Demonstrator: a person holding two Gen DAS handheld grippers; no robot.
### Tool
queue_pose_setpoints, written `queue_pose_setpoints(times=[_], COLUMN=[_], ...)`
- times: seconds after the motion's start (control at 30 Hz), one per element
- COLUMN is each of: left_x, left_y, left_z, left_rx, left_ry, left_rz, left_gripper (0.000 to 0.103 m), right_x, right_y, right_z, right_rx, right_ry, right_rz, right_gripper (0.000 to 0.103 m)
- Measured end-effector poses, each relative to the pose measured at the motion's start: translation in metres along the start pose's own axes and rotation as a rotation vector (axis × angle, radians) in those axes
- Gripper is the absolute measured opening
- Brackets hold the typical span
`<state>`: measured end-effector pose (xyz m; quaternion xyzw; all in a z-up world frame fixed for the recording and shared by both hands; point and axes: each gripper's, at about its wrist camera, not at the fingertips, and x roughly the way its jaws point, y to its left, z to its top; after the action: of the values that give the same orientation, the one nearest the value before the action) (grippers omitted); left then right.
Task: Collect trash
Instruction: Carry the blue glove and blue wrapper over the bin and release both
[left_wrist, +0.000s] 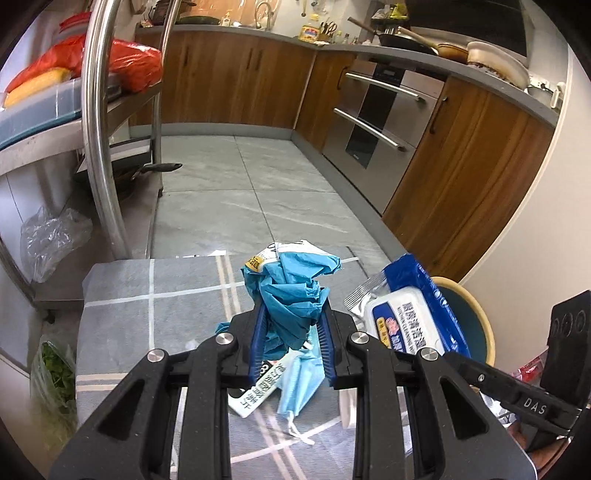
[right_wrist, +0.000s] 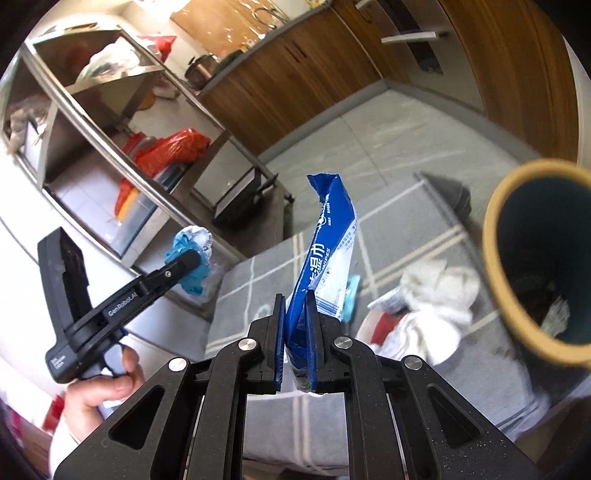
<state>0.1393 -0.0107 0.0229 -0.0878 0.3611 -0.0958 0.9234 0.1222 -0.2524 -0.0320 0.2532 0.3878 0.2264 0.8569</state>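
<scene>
A grey checked cloth (left_wrist: 147, 295) is covering a low surface in a kitchen with tiled floor and wooden cabinets (left_wrist: 236, 74), and a steel rack (right_wrist: 122, 122) is standing beside it. At the cloth's far right edge a round bin (right_wrist: 532, 258), tan-rimmed with a dark teal inside, is sitting with its mouth facing the right wrist camera. On the cloth beside the bin a heap of white crumpled tissue (right_wrist: 436, 295) is lying over something red. The right gripper (right_wrist: 297, 332) is clamping the lower end of a blue and white wet-wipes pack (right_wrist: 325, 243), its jaws nearly together on the thin wrapper, and the pack is standing upright above the cloth, left of the bin. The left gripper (left_wrist: 291, 325), carried in a person's hand (right_wrist: 107, 387), is pinching a crumpled teal wad of plastic and paper (left_wrist: 291, 284) between narrowly spread jaws, lifted clear of the cloth. Under it a pale blue face mask (left_wrist: 299, 380) and a printed white paper slip (left_wrist: 255, 391) are lying on the cloth.
</scene>
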Motion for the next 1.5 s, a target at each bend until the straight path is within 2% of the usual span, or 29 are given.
queue_pose_setpoints(times=[0.27,0.57,1.07,1.2,1.4,1.5], left_x=[0.004,0.019,0.057,0.071,0.098,0.115], left_y=[-0.030,-0.076,-0.171,-0.190,-0.214,-0.227], left_z=[-0.003,-0.008,-0.025,-0.029,-0.034,-0.037], left_rx=[0.037,0.097,0.209,0.218,0.197,0.186], left_ry=[0.010,0.042,0.127,0.159,0.208,0.242], left_rz=[-0.040,-0.113,-0.226,-0.263,-0.363,-0.384], left_gripper=[0.024,0.024,0.024,0.024,0.024,0.025], right_x=[-0.031,-0.065,-0.118,-0.123,-0.119,-0.117], right_y=[-0.024,-0.065,-0.118,-0.130,-0.152,-0.164], right_z=[0.012,0.008,0.008,0.008,0.006,0.004], right_rx=[-0.013,0.022,0.081,0.104,0.146,0.174], right_ry=[-0.062,-0.100,-0.184,-0.198,-0.194,-0.192], right_rz=[-0.077,-0.164,-0.241,-0.252,-0.266,-0.267], right_gripper=[0.011,0.011,0.011,0.011,0.011,0.011])
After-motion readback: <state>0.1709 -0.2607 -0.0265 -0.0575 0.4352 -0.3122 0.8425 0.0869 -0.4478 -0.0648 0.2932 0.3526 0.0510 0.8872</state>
